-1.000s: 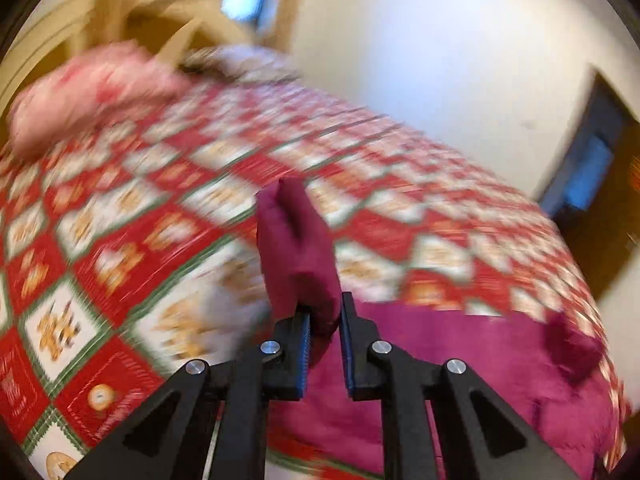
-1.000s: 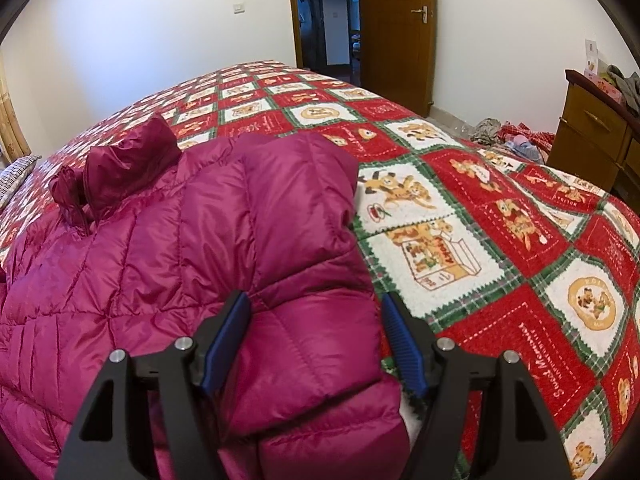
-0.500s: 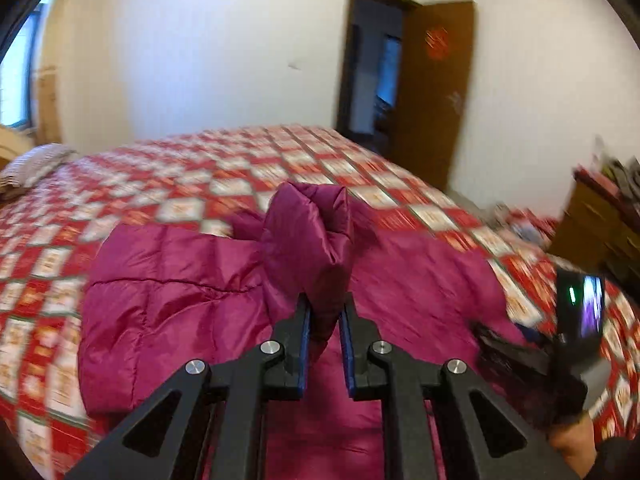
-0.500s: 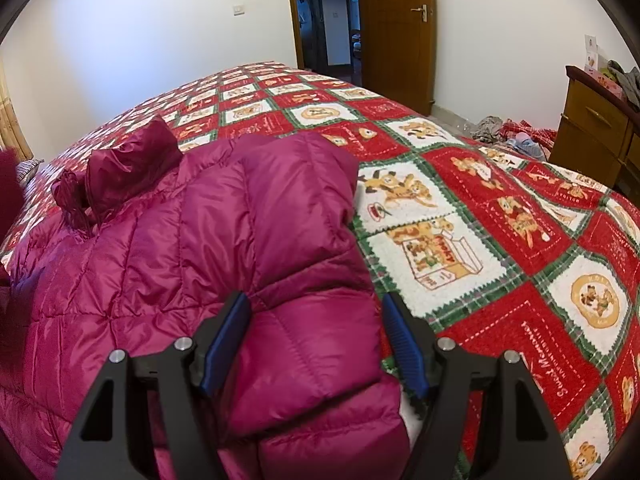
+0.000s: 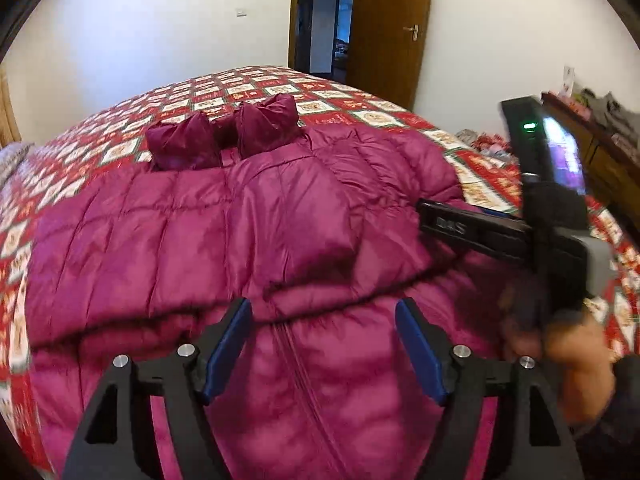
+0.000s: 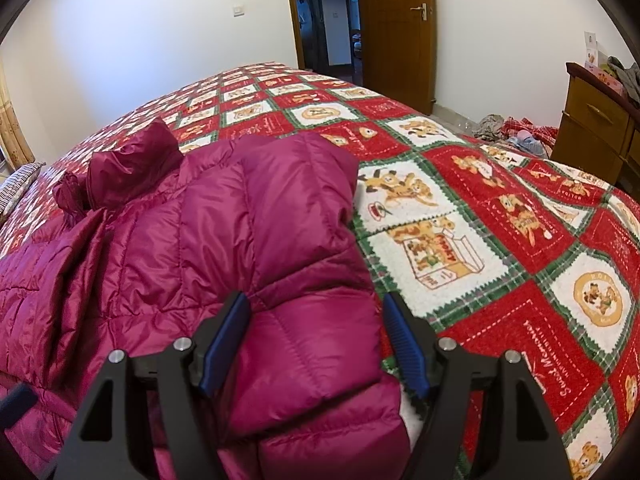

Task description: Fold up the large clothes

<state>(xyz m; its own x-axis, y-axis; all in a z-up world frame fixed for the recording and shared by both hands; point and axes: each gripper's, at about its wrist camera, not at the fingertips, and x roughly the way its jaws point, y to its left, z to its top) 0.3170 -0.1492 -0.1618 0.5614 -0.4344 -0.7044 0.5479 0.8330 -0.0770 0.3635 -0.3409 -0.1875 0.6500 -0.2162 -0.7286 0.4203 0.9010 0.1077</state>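
Two grippers over one magenta quilted down jacket (image 5: 256,232), spread flat on the red patchwork bedspread (image 6: 500,208). Left gripper (image 5: 324,344) at six o'clock, jaws opening, gripping nothing. Right gripper (image 6: 314,338) wide, straddling a folded sleeve (image 6: 304,280) unpinched. Two puffy hood lobes (image 5: 224,136) at twelve o'clock.

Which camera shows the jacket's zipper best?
The left wrist view: the zipper runs up the middle of the jacket, between the opening left gripper. The right wrist view shows only a folded sleeve, no zipper.
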